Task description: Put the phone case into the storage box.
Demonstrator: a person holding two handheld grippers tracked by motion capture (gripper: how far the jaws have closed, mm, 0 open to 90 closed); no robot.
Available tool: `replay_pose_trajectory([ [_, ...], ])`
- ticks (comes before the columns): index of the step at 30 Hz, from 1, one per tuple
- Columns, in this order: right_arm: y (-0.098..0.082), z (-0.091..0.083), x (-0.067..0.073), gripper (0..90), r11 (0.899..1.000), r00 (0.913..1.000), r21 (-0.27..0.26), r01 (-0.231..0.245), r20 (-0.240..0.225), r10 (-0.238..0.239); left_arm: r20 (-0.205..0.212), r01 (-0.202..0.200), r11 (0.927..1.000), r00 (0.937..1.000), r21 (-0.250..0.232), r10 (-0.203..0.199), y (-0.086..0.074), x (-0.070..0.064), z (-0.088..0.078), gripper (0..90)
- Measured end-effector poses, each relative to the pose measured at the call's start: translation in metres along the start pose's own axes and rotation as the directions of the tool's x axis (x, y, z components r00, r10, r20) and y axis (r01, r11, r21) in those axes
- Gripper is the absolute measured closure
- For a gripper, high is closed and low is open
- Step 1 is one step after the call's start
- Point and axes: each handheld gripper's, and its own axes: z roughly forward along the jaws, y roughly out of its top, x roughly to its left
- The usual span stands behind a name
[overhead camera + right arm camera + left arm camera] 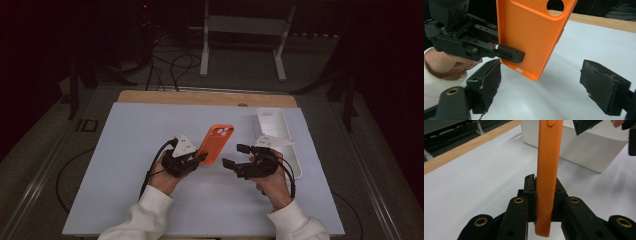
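Note:
An orange phone case is held up off the white table sheet, tilted, with its camera cut-out at the far end. My left gripper is shut on its near lower edge. In the left gripper view the case stands edge-on, clamped between the jaws of the left gripper. My right gripper is open just to the right of the case, its jaws wide apart. In the right gripper view the case hangs ahead of the open right gripper, apart from both pads, with the left gripper gripping it.
A long white tray lies at the right side of the sheet, right behind my right hand; its wall is close behind the case. A wooden table edge runs along the far side. Cables and a stand lie on the floor beyond.

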Motion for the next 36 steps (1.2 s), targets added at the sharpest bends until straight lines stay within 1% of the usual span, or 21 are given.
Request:
replay_pose_trajectory([
  [1, 0.001, 0.000, 0.000, 14.4, 1.000, 1.0000, -0.001, -0.001, 0.010, 0.001, -0.007, 0.000, 1.0000, 1.0000, -0.001, 0.000, 0.000, 0.000, 0.000, 80.5],
  [2, 0.001, 0.000, 0.000, 14.4, 1.000, 1.0000, -0.001, -0.001, 0.010, 0.001, -0.007, 0.003, 1.0000, 1.0000, -0.001, -0.003, 0.000, 0.000, 0.000, 80.5],
  [3, 0.002, 0.000, 0.001, 13.5, 1.000, 0.9998, -0.007, -0.009, 0.016, 0.009, -0.015, 0.005, 1.0000, 0.9999, -0.003, -0.005, -0.001, -0.001, 0.000, 80.5],
  [7, 0.003, 0.000, 0.001, 12.2, 1.000, 0.9997, -0.010, -0.013, 0.020, 0.013, -0.039, 0.001, 1.0000, 0.9992, -0.005, -0.002, 0.000, -0.002, -0.001, 80.5],
  [10, 0.004, 0.001, 0.002, 9.5, 1.000, 0.9998, -0.001, -0.016, 0.014, 0.016, -0.052, -0.002, 1.0000, 0.9987, -0.007, 0.002, 0.000, -0.002, -0.001, 80.5],
  [14, 0.006, 0.003, 0.002, 9.0, 1.000, 0.9997, 0.000, -0.023, 0.010, 0.023, -0.061, -0.001, 1.0000, 0.9981, -0.008, 0.001, 0.000, -0.003, -0.001, 80.5],
  [16, 0.007, 0.003, 0.002, 9.0, 0.999, 0.9993, -0.004, -0.037, -0.005, 0.037, -0.071, -0.003, 1.0000, 0.9975, -0.005, 0.002, -0.001, -0.004, -0.001, 80.5],
  [18, 0.007, 0.003, 0.002, 8.7, 0.999, 0.9992, -0.003, -0.040, -0.006, 0.040, -0.078, -0.002, 1.0000, 0.9969, -0.007, 0.001, -0.001, -0.004, -0.001, 80.5],
  [22, 0.008, 0.003, 0.001, 8.4, 0.999, 0.9990, -0.004, -0.045, 0.000, 0.045, -0.102, -0.004, 1.0000, 0.9948, -0.007, 0.004, -0.002, -0.005, -0.001, 80.5],
  [23, 0.009, 0.003, 0.001, 8.2, 0.999, 0.9988, -0.004, -0.048, 0.005, 0.048, -0.101, -0.002, 1.0000, 0.9949, -0.006, 0.002, -0.002, -0.005, -0.001, 80.5],
  [29, 0.010, 0.003, 0.001, 8.0, 0.999, 0.9983, -0.007, -0.054, 0.021, 0.054, -0.121, -0.017, 0.9998, 0.9925, 0.006, 0.017, -0.002, -0.008, 0.001, 80.5],
  [31, 0.010, 0.002, 0.000, 8.1, 0.998, 0.9979, -0.013, -0.057, 0.030, 0.058, -0.133, -0.020, 0.9998, 0.9909, 0.006, 0.021, -0.002, -0.009, 0.001, 80.5],
  [36, 0.014, 0.001, 0.000, 8.1, 0.997, 0.9970, -0.026, -0.069, 0.033, 0.070, -0.142, -0.031, 0.9994, 0.9893, 0.013, 0.033, -0.002, -0.011, 0.002, 80.5],
])
